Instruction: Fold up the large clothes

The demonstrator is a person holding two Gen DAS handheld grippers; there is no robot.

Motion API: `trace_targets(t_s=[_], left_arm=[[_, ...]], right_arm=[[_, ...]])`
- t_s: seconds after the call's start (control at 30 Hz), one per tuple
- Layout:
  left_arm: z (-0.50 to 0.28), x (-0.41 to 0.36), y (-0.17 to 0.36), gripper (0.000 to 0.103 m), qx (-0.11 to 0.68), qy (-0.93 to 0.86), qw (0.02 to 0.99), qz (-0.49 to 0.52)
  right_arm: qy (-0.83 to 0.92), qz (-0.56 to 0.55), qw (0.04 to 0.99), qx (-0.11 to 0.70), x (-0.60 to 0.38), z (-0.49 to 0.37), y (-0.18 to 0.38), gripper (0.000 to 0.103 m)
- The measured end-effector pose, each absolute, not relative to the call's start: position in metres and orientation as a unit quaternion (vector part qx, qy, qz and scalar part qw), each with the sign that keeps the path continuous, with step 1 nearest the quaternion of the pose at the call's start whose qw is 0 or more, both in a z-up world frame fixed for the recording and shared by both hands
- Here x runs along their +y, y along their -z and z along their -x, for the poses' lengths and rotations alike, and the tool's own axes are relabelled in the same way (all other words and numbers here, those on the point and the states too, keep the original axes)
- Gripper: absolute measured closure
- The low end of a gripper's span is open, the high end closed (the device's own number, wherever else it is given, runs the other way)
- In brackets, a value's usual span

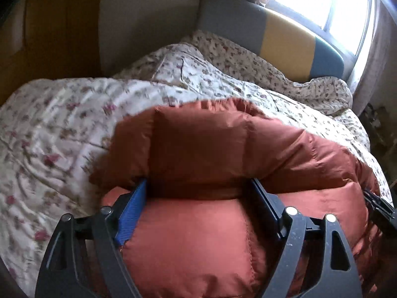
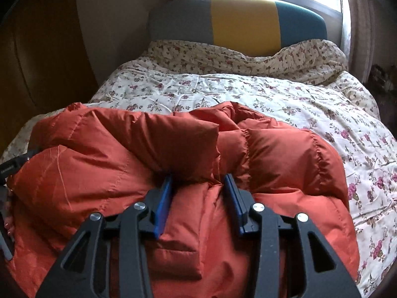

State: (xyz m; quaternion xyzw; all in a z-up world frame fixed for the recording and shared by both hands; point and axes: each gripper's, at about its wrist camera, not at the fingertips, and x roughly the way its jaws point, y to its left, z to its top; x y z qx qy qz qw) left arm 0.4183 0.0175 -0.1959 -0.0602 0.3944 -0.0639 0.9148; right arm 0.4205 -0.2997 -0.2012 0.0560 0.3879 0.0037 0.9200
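Puffer jacket (image 2: 153,164), rust-orange, is lying bunched at the near edge of the bed's floral quilt (image 2: 248,94). We are holding our left gripper (image 1: 198,186) and right gripper (image 2: 198,181) low, side by side, pointing toward the headboard (image 2: 243,22), each with jaws parted around a padded fold.

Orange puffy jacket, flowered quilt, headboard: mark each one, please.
Orange puffy jacket (image 2: 82,171): right wrist view, left quilted panel.
Flowered quilt (image 2: 273,99): right wrist view, flat middle area.
Headboard (image 2: 244,24): right wrist view, yellow centre panel.
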Motion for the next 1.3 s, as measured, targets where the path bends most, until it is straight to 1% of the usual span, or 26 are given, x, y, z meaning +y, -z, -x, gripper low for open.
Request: trace_targets(t_s=[0.3, 0.37, 0.4, 0.47, 0.5, 0.57, 0.73, 1.03, 1.2, 1.27, 1.3], left_arm=[[-0.426, 0.015, 0.212, 0.021, 0.407, 0.058, 0.910, 0.052], [-0.425, 0.015, 0.209, 0.021, 0.407, 0.056, 0.911, 0.048], [-0.423, 0.015, 0.205, 0.021, 0.406, 0.053, 0.911, 0.046], [-0.412, 0.018, 0.196, 0.017, 0.406, 0.046, 0.912, 0.039], [-0.401, 0.021, 0.189, 0.013, 0.400, 0.046, 0.914, 0.040], [-0.376, 0.030, 0.177, 0.013, 0.393, 0.054, 0.917, 0.045], [-0.308, 0.059, 0.165, 0.013, 0.382, 0.075, 0.919, 0.063], [-0.197, 0.096, 0.180, 0.013, 0.394, 0.080, 0.913, 0.073], [-0.153, 0.110, 0.198, 0.013, 0.407, 0.085, 0.906, 0.082], [-0.139, 0.112, 0.203, 0.015, 0.410, 0.087, 0.904, 0.087], [-0.134, 0.113, 0.205, 0.019, 0.412, 0.089, 0.903, 0.090]], right_arm=[[-0.001, -0.047, 0.917, 0.395, -0.299, -0.424, 0.207, 0.062], [-0.006, -0.064, 0.913, 0.402, -0.304, -0.422, 0.200, 0.061], [-0.012, -0.092, 0.910, 0.405, -0.311, -0.417, 0.191, 0.060], [-0.020, -0.129, 0.908, 0.397, -0.318, -0.401, 0.174, 0.059], [-0.022, -0.140, 0.907, 0.396, -0.322, -0.387, 0.161, 0.059], [-0.034, -0.147, 0.906, 0.396, -0.326, -0.361, 0.142, 0.052], [-0.025, -0.110, 0.907, 0.406, -0.348, -0.285, 0.124, 0.051], [-0.006, -0.087, 0.892, 0.443, -0.367, -0.164, 0.135, 0.052], [0.011, -0.104, 0.883, 0.458, -0.371, -0.116, 0.152, 0.054], [0.011, -0.118, 0.876, 0.468, -0.372, -0.097, 0.160, 0.055], [0.011, -0.120, 0.874, 0.471, -0.372, -0.092, 0.162, 0.056]])
